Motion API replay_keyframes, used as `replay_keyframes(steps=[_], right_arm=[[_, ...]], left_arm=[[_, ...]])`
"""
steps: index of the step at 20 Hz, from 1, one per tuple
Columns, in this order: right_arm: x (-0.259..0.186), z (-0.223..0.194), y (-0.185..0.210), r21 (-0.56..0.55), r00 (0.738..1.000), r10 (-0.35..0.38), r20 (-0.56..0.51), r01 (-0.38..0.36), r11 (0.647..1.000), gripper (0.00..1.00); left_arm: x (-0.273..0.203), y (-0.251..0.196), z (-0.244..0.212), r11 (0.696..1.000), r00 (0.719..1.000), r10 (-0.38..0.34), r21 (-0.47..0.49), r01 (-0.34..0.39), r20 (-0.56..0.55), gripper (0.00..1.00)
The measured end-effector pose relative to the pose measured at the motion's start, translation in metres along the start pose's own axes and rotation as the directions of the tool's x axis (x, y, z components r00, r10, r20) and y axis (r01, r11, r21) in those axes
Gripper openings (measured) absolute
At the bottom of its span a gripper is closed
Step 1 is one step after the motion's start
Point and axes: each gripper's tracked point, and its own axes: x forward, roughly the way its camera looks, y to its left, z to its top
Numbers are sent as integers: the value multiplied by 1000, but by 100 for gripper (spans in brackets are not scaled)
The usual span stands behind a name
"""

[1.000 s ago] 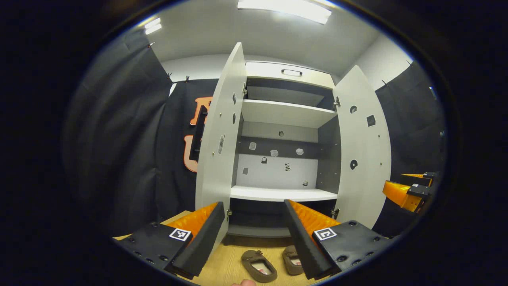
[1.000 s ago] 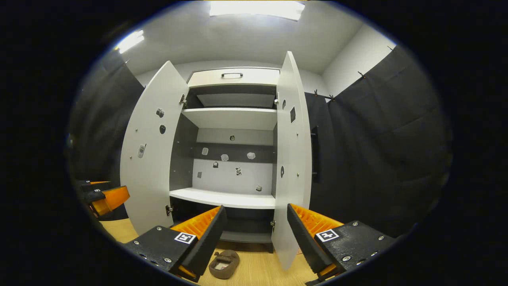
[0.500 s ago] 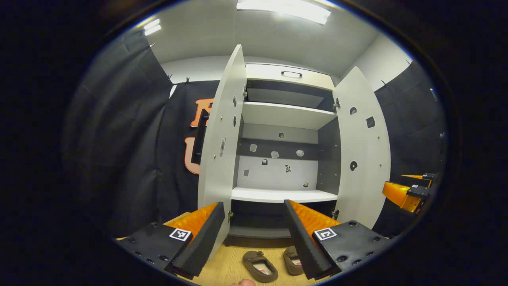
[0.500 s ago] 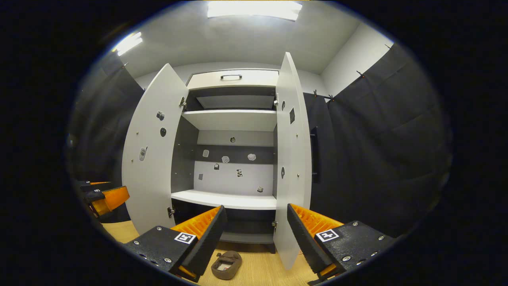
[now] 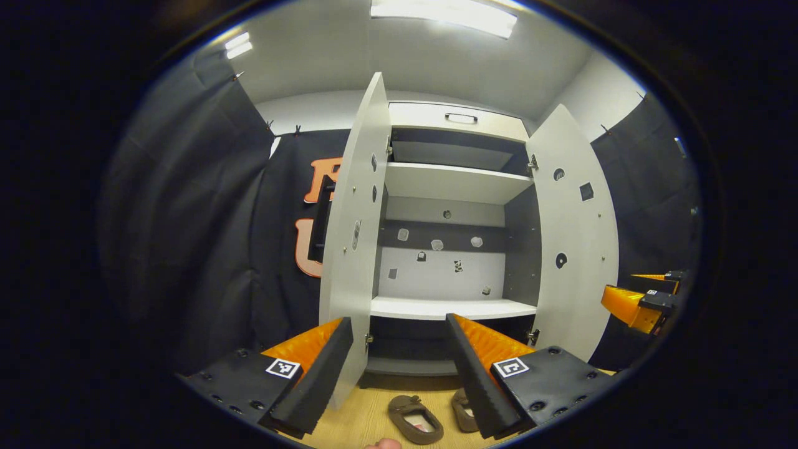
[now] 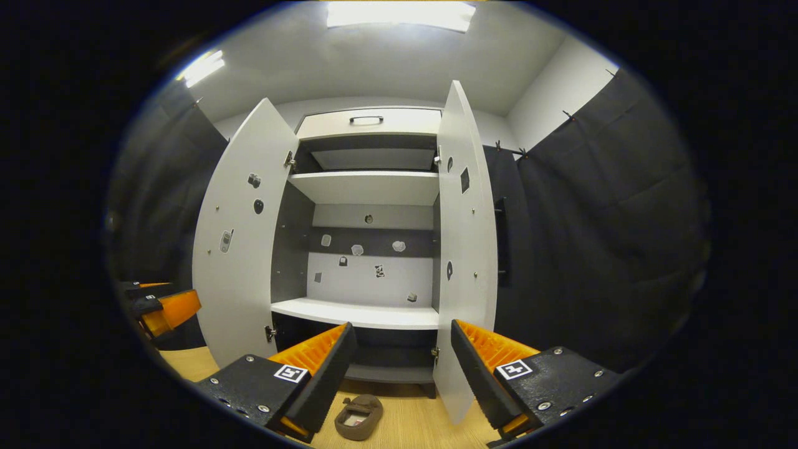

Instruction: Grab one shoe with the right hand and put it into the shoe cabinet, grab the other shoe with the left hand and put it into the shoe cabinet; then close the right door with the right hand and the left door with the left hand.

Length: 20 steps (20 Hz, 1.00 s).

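Left gripper view: your left tool [image 5: 399,368] is released, holding nothing. Both shoes [image 5: 415,419] lie on the floor [image 5: 361,418] just past it, before the cabinet [image 5: 452,181], doors wide. Your right tool [image 6: 399,368] is likewise released.

We see a pale wooden floor [image 6: 411,427] underfoot, black cloth drapes [image 6: 598,249] hanging on both sides, a white wall [image 5: 299,115] behind, and bright ceiling light panels [image 6: 399,14] overhead.

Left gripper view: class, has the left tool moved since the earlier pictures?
Yes, slightly: the cabinet and shoes sit further right between its fingers, so it swung left.
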Motion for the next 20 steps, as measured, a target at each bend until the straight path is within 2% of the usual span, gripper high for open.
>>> replay_keyframes(steps=[5,6,7,10,12,14,17,18,20], right_arm=[[8,-1,2,6,1000,5,5,-5,1000,94],[12,-3,4,5,1000,11,1,-11,1000,94],[16,-7,7,3,1000,18,-10,-18,1000,94],[32,-17,24,-21,997,72,-36,-72,997,94],[46,-29,37,-58,994,105,-42,-107,993,94],[62,-53,49,-102,990,123,-63,-129,986,94],[84,-113,61,-176,979,137,-153,-164,971,94],[89,-141,69,-159,965,155,-212,-190,969,94],[90,-207,87,-71,912,205,-357,-245,967,94]], left_arm=[[0,-3,-1,1000,1000,-5,-14,5,1,96],[-1,-5,1,1000,1000,-13,-21,13,4,94],[-2,-7,2,999,1000,-20,-26,21,7,97],[-4,-5,5,1000,1000,-13,-3,13,14,94],[-5,-4,7,1000,1000,-3,9,3,14,96],[-8,0,7,1000,1000,10,14,-11,15,96],[-13,7,6,999,999,31,12,-31,11,96],[-13,9,5,999,999,40,13,-40,8,96],[-15,14,5,998,999,54,16,-54,6,96]])
